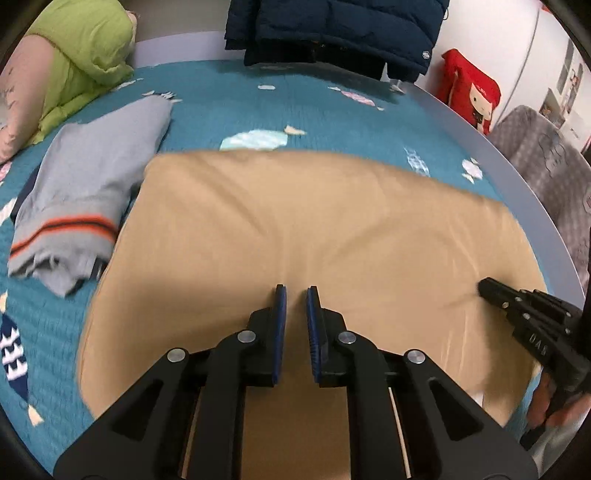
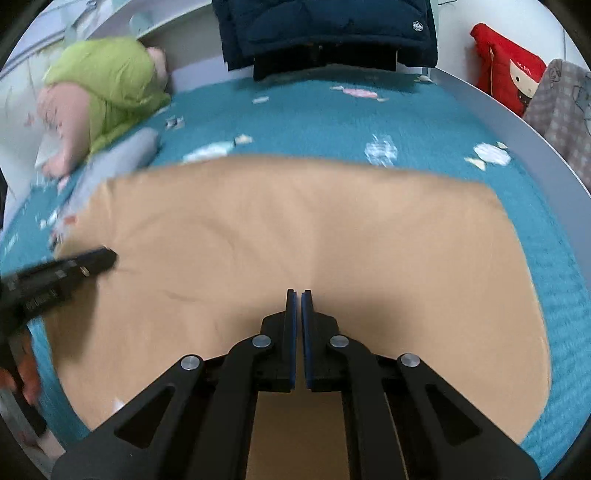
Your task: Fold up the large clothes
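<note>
Right now I see the tan garment spread over the middle of the teal bedspread, its far edge running roughly straight across and the near part passing under both tools. My left gripper points down at the cloth with its blue pads a narrow gap apart; tan fabric shows through that gap, but I cannot tell whether any of it is pinched. My right gripper has its pads almost together, only a thin slit between them, and creases in the cloth fan out from its tips; whether it holds a fold I cannot say for sure.

From the left wrist view, the right gripper comes in from the right edge and rests against the garment's right side. From the right wrist view, the left one comes in from the left edge, its tip on the cloth.

To the left of the garment, touching its edge, lies a folded grey sweater with orange and dark stripes. Further back on the left sits a lime-green bundle. A dark navy padded jacket hangs over the far end of the bed, and a red cushion leans by the wall at the right.
</note>
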